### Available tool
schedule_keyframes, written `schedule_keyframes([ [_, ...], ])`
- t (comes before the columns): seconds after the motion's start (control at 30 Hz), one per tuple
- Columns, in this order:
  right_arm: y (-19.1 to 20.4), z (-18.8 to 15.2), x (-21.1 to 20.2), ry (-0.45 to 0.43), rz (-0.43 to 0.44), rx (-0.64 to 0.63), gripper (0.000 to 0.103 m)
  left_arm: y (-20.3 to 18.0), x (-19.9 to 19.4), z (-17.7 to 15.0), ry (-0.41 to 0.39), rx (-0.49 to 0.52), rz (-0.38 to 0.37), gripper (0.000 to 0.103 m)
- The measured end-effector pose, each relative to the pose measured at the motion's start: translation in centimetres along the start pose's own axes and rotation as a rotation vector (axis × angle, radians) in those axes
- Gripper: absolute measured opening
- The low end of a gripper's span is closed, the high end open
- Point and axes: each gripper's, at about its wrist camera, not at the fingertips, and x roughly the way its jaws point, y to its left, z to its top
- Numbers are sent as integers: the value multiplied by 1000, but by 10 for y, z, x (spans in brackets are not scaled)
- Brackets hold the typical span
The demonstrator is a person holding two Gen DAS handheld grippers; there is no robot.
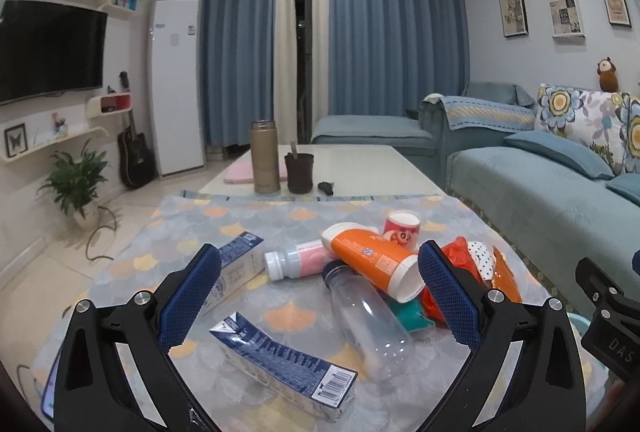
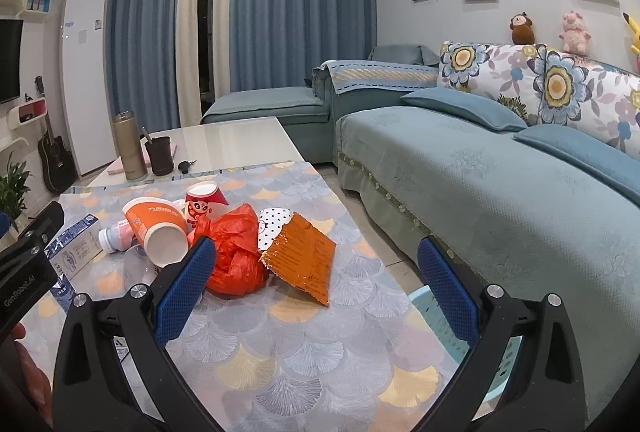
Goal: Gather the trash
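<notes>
A pile of trash lies on the patterned tablecloth (image 1: 192, 228). In the left wrist view I see a clear plastic bottle (image 1: 368, 324), an orange paper cup (image 1: 376, 262) on its side, a small pink bottle (image 1: 298, 264), a red cartoon cup (image 1: 402, 230) and two blue-white cartons (image 1: 284, 360) (image 1: 236, 272). My left gripper (image 1: 320, 264) is open above the pile, empty. In the right wrist view a red plastic bag (image 2: 234, 252), an orange foil packet (image 2: 306, 258) and the orange cup (image 2: 158, 228) lie ahead. My right gripper (image 2: 316, 256) is open and empty over them.
A light blue basket (image 2: 448, 320) stands on the floor between table and sofa (image 2: 480, 171). Further back on the white coffee table (image 1: 352, 163) stand a gold thermos (image 1: 264, 157), a dark cup (image 1: 299, 173) and keys (image 1: 326, 187).
</notes>
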Motion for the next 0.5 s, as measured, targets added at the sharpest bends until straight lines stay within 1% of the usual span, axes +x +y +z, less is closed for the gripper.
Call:
schedule_keyframes([
  [0.07, -1, 0, 0, 2, 3, -5, 96, 2, -1, 1, -10, -21, 14, 96],
  [0.13, 0, 0, 2, 27, 22, -11, 96, 6, -2, 1, -21, -46, 33, 96],
  [0.23, 2, 0, 2, 38, 25, -22, 96, 10, 1, 1, -16, -73, 47, 96],
  [0.4, 5, 0, 2, 41, 37, -33, 96, 6, 7, -2, -8, -72, 55, 96],
  [0.43, 6, 0, 3, 41, 36, -35, 96, 18, 2, 1, -18, -77, 52, 96],
  [0.5, 6, 0, 4, 43, 34, -41, 96, 17, 2, 0, -18, -70, 47, 96],
])
